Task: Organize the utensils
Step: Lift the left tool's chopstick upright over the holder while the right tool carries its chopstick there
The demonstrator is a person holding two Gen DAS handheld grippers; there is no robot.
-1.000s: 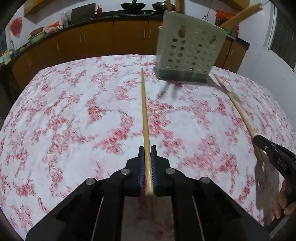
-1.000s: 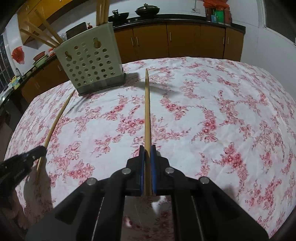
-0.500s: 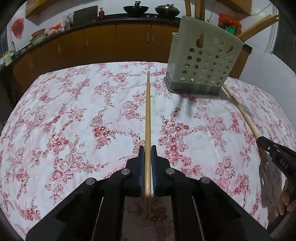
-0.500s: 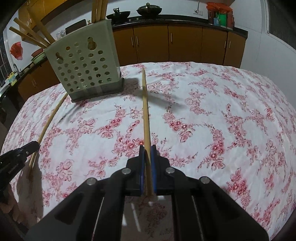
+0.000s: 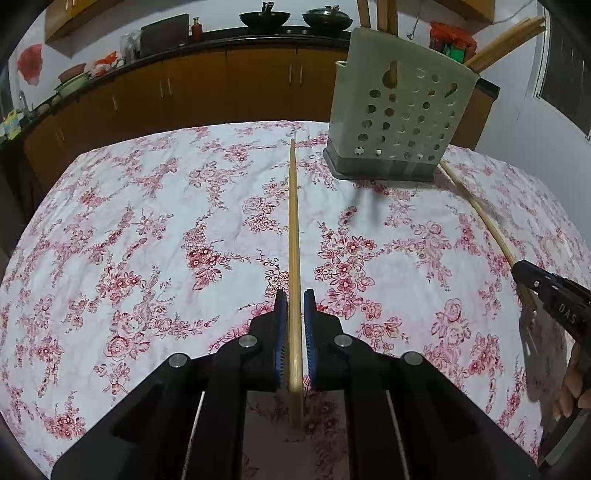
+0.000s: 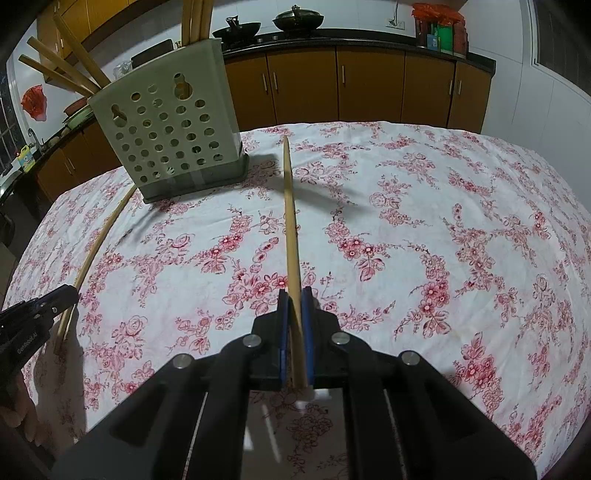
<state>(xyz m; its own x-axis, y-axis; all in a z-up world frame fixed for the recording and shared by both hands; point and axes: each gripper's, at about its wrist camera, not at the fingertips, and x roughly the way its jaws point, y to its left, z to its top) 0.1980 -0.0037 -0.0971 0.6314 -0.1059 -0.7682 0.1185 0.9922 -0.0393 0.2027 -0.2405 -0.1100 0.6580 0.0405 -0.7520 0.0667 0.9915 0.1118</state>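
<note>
Left tongs clamp one chopstick; right tongs clamp another chopstick. Each view crops the opposite tongs at its edge. The holder's interior stays hidden.

Setting: home kitchen. Brown wood cabinets under a dark countertop, two black woks on top (stove itself not discernible). Floral tablecloth covers the table.
</note>
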